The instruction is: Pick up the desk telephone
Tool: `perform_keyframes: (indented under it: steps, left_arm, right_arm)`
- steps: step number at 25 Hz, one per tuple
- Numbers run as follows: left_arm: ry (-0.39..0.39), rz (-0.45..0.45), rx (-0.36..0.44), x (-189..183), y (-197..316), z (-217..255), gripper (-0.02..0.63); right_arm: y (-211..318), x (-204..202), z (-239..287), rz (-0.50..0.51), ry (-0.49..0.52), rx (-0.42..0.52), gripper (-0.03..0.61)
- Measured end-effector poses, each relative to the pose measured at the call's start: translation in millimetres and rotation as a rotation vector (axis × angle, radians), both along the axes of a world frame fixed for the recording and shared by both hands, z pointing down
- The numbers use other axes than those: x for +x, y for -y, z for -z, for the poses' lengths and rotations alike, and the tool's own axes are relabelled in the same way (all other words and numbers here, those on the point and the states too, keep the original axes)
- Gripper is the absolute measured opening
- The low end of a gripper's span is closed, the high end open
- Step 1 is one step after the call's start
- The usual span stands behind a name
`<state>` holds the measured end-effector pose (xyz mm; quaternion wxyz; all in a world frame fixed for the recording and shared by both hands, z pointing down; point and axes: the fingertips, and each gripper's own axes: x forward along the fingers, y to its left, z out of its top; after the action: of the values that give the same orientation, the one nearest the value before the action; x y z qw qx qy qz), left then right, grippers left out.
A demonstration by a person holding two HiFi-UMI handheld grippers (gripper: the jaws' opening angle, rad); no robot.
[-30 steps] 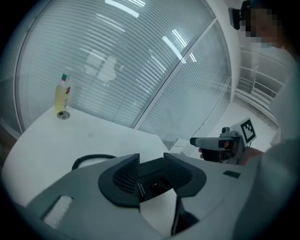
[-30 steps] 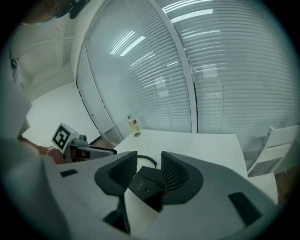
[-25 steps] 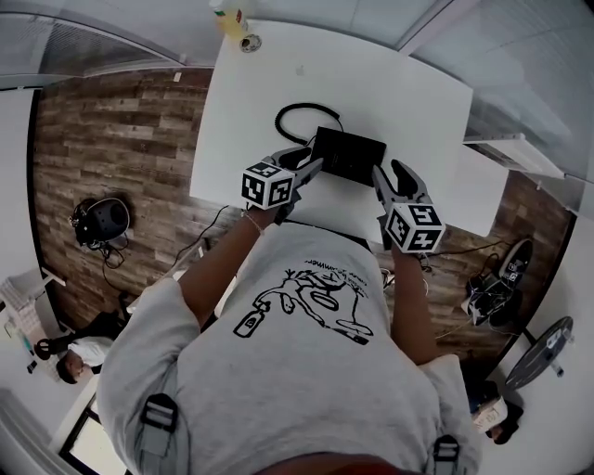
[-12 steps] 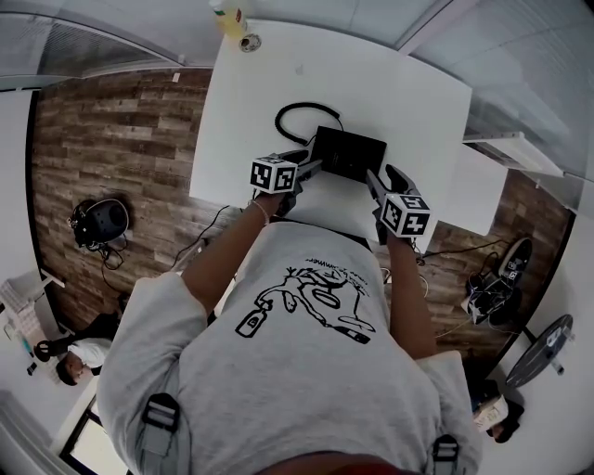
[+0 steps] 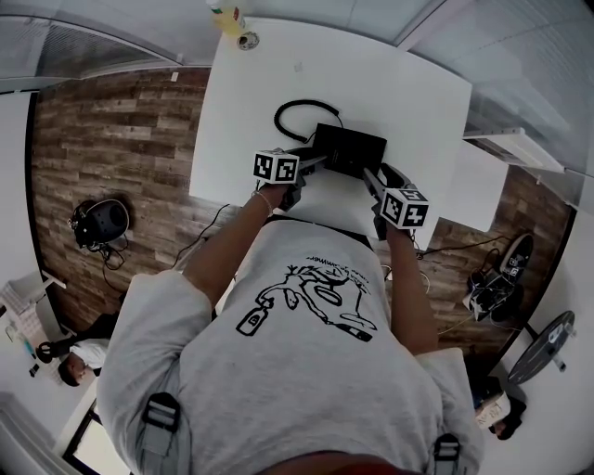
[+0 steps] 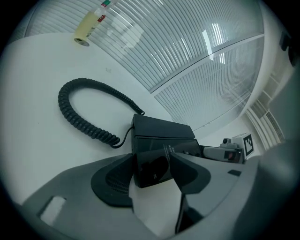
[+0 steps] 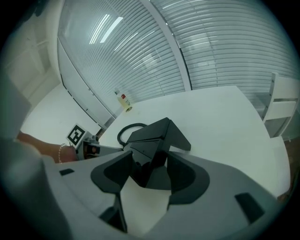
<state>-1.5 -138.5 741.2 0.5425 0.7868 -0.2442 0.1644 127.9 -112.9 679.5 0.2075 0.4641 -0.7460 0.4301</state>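
Note:
A black desk telephone (image 5: 350,151) rests on the white table (image 5: 399,83), its coiled cord (image 5: 292,113) looping away behind it. My left gripper (image 5: 314,160) is at the phone's left end and my right gripper (image 5: 374,176) at its near right corner. In the left gripper view a corner of the telephone (image 6: 161,136) lies between the jaws of the left gripper (image 6: 152,164), which are opening. The right gripper view shows the telephone (image 7: 152,140) between the spreading jaws of the right gripper (image 7: 149,171). Neither pair of jaws visibly presses on it.
A small bottle (image 5: 230,17) and a round cap (image 5: 251,43) stand at the table's far left corner. A white shelf unit (image 5: 506,153) adjoins the table on the right. Cables and a dark headset-like object (image 5: 100,221) lie on the wooden floor at left.
Both grippers have sunk toward the table beside the telephone and their jaws have spread wider. The phone stays at the same spot on the table.

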Motion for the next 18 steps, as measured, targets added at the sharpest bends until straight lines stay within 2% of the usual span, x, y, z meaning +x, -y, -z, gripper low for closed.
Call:
perform_keyframes:
  steps: [4,12,18]
  left_arm:
    - [0.001,-0.009,-0.004,1.6,0.8,0.2,0.23]
    - [0.055,-0.022,0.013,1.6,0.9,-3.4,0.23]
    - [0.044,-0.019,0.01,3.1,0.0,1.7,0.229]
  right_arm:
    - [-1.9,2.5,-4.4,-0.004,-0.006,-0.007,0.198]
    - [-0.1,5.8,-8.0,0.012,-0.031,-0.013,0.181]
    - [-1.6,4.9,-6.8,0.008,-0.029,-0.004,0.182]
